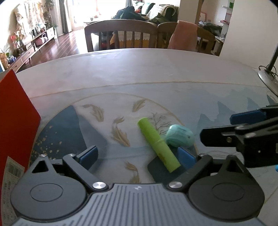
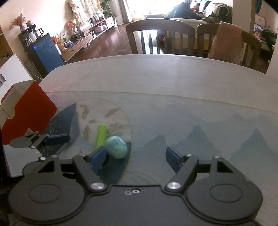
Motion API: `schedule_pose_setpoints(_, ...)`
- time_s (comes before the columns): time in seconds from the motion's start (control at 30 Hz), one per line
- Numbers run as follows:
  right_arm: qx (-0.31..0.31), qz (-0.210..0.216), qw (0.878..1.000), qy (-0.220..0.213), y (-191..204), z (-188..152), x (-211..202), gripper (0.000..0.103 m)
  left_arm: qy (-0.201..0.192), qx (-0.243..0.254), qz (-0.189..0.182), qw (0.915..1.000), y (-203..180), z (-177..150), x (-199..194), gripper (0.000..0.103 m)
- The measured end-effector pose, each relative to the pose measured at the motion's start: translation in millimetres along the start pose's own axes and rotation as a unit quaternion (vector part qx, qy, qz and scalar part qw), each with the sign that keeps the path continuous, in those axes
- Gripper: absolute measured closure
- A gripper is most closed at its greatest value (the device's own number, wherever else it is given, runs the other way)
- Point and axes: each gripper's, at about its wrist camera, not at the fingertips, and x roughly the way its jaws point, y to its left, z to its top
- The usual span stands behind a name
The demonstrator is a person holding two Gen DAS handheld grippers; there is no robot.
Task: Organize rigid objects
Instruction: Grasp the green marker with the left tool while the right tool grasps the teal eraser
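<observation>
Lying on the patterned table mat (image 1: 107, 90), your lime-green cylindrical marker (image 1: 158, 146) touches the teal rounded case (image 1: 179, 137), its near end just inside your wide-open, empty left gripper (image 1: 137, 154), while your right gripper (image 2: 137, 156) gapes empty beside them.

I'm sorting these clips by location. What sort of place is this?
Most likely a home dining area open to a living room. Wooden dining chairs stand at the far edge of the table, a sofa piled with clothes sits behind them, and a low wooden sideboard with plants lines the wall.
</observation>
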Motion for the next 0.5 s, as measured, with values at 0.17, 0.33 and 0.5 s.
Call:
schedule_pose_setpoints(0.17,0.006,0.008,1.000,0.006,10,2,15,0.034,-0.004,-0.001,0.010,0.9999,10,0,3,0.011)
schedule_pose_setpoints(0.33,0.013,0.012,1.000,0.012,17,4,27,0.044,-0.018,0.013,0.016,0.9996,12,2,3,0.028)
schedule_pose_setpoints(0.5,0.023,0.012,1.000,0.015,19,5,32,0.053,-0.026,0.033,0.002,0.9991,6,5,3,0.051)
